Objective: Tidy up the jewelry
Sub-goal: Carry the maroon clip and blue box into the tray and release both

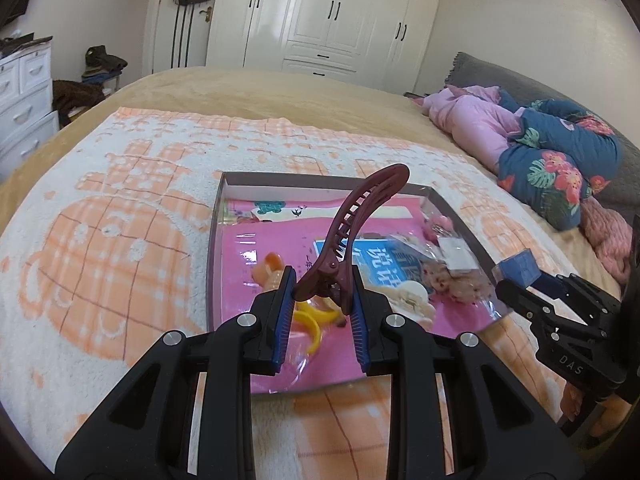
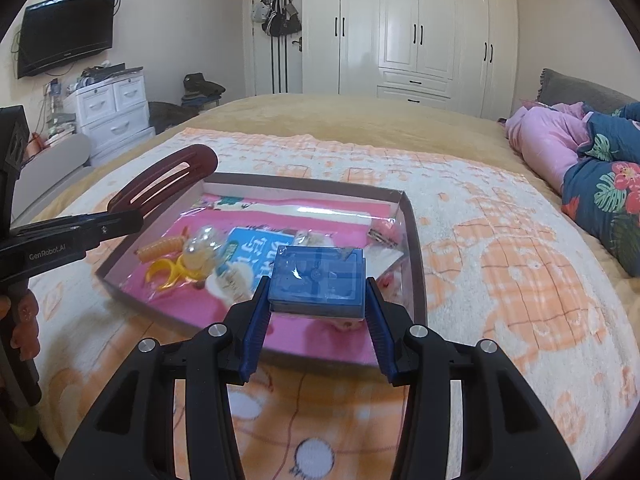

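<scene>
Left jaws clamp one maroon hair clip [image 1: 360, 220], right jaws one blue box [image 2: 318, 278], seemingly.

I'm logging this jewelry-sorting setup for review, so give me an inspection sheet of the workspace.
Surface: orange-and-white towel spread on a tan bed.
Job's things: shallow box on the towel, holding a yellow ring, a coiled orange tie and bagged pieces.
Clutter: pink and floral bedding at the bed's right.
Grippers: left gripper shut on a maroon hair clip, held above the box; right gripper shut on a small blue box.
Cables: wires by the wall television.
Surroundings: white wardrobe, drawer unit, hanging bags.
</scene>
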The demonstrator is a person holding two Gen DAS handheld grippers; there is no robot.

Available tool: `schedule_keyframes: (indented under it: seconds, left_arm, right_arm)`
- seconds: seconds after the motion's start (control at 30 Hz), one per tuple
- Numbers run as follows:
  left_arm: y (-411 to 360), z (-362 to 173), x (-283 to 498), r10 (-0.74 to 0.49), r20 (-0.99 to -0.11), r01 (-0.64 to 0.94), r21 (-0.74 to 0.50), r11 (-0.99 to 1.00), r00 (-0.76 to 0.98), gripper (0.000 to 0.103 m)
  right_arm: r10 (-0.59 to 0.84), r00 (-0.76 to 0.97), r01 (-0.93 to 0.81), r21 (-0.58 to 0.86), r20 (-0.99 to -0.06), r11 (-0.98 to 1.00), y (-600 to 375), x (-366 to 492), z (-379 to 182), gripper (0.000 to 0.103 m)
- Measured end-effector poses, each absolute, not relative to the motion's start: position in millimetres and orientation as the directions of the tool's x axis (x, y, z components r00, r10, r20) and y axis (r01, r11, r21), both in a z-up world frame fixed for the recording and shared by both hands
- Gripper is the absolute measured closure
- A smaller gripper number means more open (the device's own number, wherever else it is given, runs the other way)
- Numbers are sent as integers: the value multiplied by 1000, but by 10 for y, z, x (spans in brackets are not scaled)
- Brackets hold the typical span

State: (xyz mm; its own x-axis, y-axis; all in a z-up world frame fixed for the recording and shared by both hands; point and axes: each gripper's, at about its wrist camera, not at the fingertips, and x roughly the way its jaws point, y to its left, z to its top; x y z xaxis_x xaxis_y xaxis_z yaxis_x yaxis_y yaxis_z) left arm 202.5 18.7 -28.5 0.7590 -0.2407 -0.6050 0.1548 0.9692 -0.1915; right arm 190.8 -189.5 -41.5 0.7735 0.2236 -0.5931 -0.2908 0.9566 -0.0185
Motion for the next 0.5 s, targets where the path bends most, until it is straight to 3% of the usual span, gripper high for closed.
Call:
schedule_keyframes:
  seconds: [0.5]
  left_arm:
    - [1,-501,2136,-266,-638,194,-183,964,722,85]
  right_arm:
    - [164,772,-237,-39,-614,971,-1985,2346,-587,59]
